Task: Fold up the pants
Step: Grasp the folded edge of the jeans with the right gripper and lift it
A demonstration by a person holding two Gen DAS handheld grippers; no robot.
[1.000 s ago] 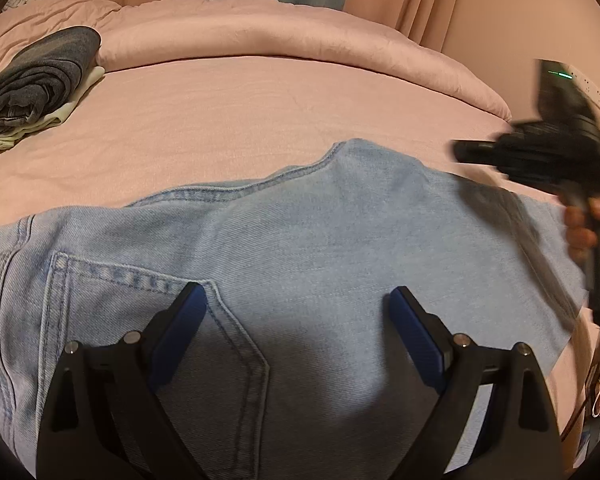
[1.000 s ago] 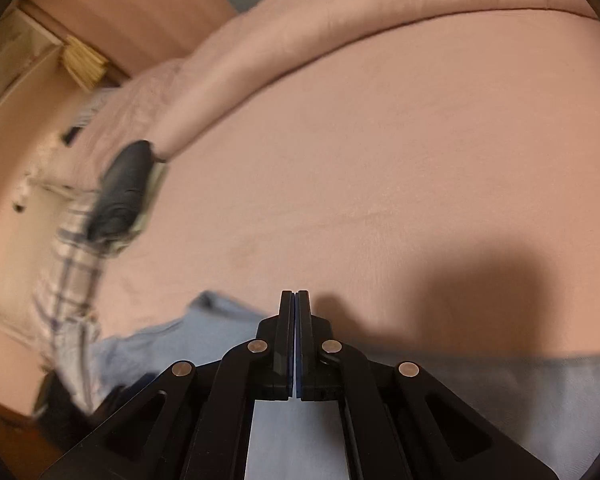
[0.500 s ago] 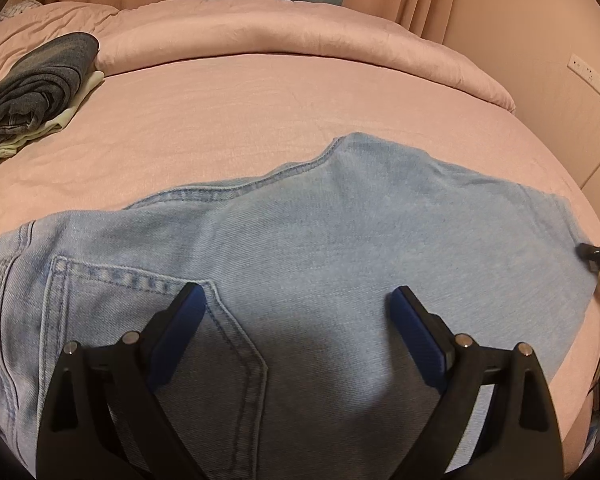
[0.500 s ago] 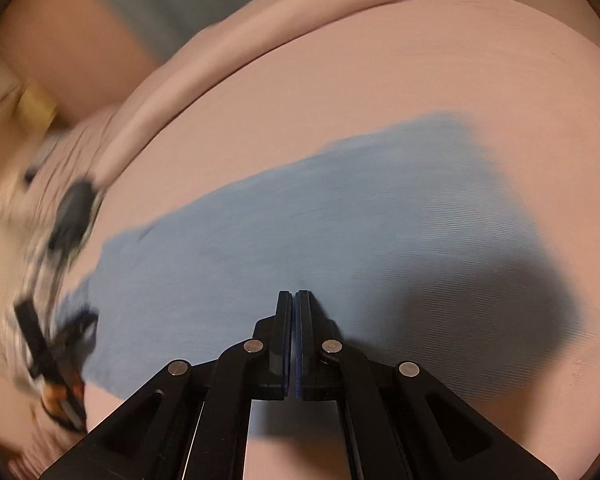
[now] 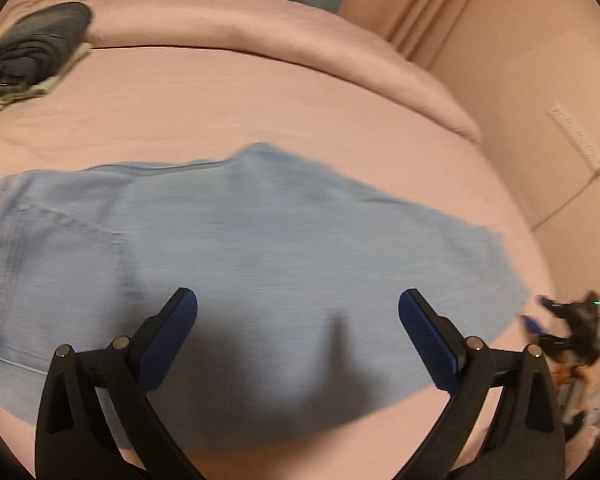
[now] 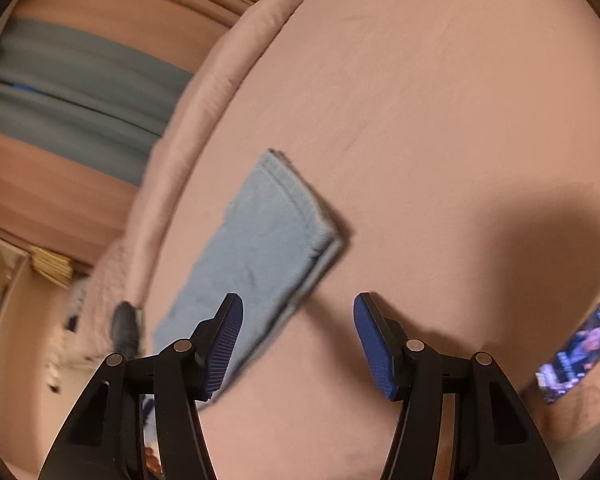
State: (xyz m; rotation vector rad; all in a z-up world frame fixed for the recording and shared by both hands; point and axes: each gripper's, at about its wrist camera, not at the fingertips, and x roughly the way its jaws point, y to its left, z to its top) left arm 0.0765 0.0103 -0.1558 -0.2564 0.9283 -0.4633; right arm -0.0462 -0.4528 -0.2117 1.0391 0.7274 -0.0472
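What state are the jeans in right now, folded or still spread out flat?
Folded at least once. The jeans lie doubled on the bed; the right wrist view shows stacked layers at the hem end, edges nearly aligned. No further fold yet.

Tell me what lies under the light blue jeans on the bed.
The jeans lie flat on the pink bedsheet, which shows all around them. At the hem a second denim layer peeks out beneath. Anything else under them is covered.

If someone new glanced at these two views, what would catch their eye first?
Probably the light blue jeans spread flat across the middle of the pink bed. Next, the left gripper above them, its jaws opening with nothing between, and a dark folded pile at the bed's far left corner.
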